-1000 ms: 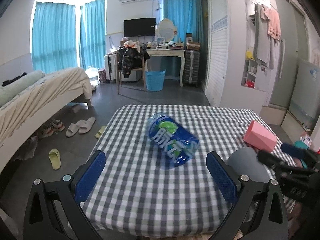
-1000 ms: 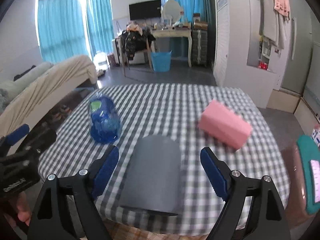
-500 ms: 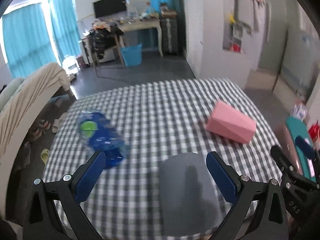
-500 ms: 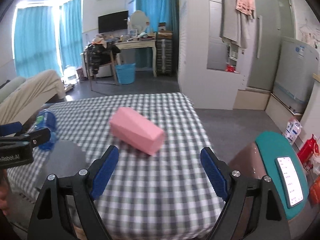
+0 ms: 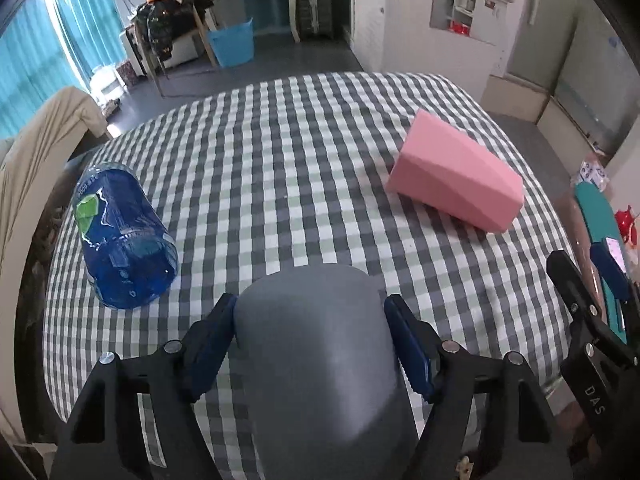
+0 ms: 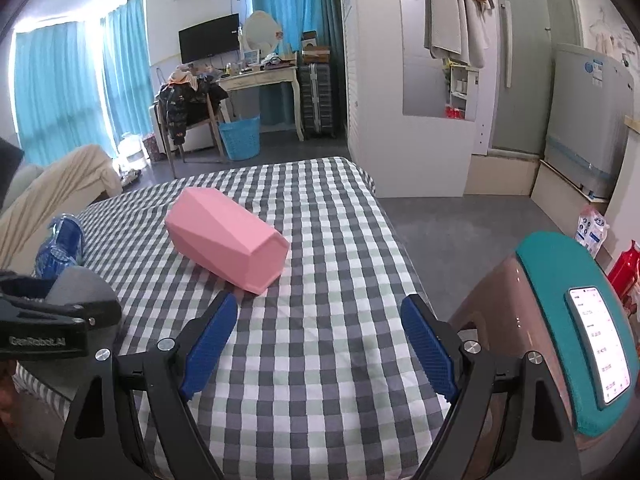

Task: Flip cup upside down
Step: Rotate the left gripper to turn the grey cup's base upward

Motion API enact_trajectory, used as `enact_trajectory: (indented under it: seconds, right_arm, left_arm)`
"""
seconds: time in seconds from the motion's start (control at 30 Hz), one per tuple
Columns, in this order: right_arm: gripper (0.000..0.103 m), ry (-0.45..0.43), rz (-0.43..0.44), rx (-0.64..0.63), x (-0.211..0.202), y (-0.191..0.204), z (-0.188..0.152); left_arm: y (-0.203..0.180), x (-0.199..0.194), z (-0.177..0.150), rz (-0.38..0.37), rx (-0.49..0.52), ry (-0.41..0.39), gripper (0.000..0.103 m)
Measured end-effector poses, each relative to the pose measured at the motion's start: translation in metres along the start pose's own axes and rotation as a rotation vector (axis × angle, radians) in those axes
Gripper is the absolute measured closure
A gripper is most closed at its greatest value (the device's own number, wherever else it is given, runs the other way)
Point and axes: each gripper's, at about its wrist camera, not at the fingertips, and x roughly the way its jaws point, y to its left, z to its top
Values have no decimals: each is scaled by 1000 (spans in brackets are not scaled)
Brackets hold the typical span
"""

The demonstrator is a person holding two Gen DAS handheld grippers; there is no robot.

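A grey cup [image 5: 320, 352] lies on its side at the near edge of the checkered table [image 5: 304, 168], closed end pointing away. My left gripper [image 5: 310, 316] is shut on it, both blue pads pressed against its sides. The cup also shows in the right wrist view [image 6: 80, 284] at far left, partly hidden by the left gripper. My right gripper [image 6: 318, 328] is open and empty above the table's right part, just short of a pink faceted cup [image 6: 226, 236] that lies on its side.
A blue transparent cup [image 5: 120, 236] lies on its side at the table's left. The pink cup [image 5: 456, 172] lies at the right. A brown and teal chair with a phone [image 6: 596, 344] stands by the table's right edge. A bed stands to the left.
My left gripper swung right from the blue cup to the grey cup, moved in and closed on it. My right gripper swung right, away from the grey cup, toward the pink cup.
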Motion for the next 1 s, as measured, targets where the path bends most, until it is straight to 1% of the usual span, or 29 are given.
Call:
enact_trajectory:
  seconds: [0.1, 0.2, 0.3, 0.47, 0.53, 0.67, 0.77, 0.87, 1.0]
  right_arm:
    - [19, -14, 0, 4, -4, -1, -1]
    - [19, -30, 1, 7, -9, 0, 0]
    - [19, -39, -1, 4, -16, 2, 0]
    - [19, -35, -2, -5, -22, 9, 0]
    - [19, -36, -3, -10, -25, 13, -2]
    - [19, -31, -7, -18, -28, 20, -6]
    - [19, -30, -7, -23, -33, 23, -9]
    - [19, -35, -10, -30, -39, 26, -9]
    - [19, -41, -8, -30, -44, 29, -9]
  left_arm:
    - [1, -4, -2, -13, 2, -4, 27]
    - [3, -16, -2, -22, -3, -33, 27]
    - [4, -31, -2, 5, 11, -84, 27]
    - [12, -49, -4, 1, 2, -157, 28]
    - [14, -53, -10, -2, -6, -192, 28]
    - [6, -63, -29, 10, 34, -262, 28]
    - [5, -71, -41, 14, 43, -283, 28]
    - [9, -72, -52, -24, 35, -264, 28]
    - [6, -67, -60, -54, 50, -273, 26]
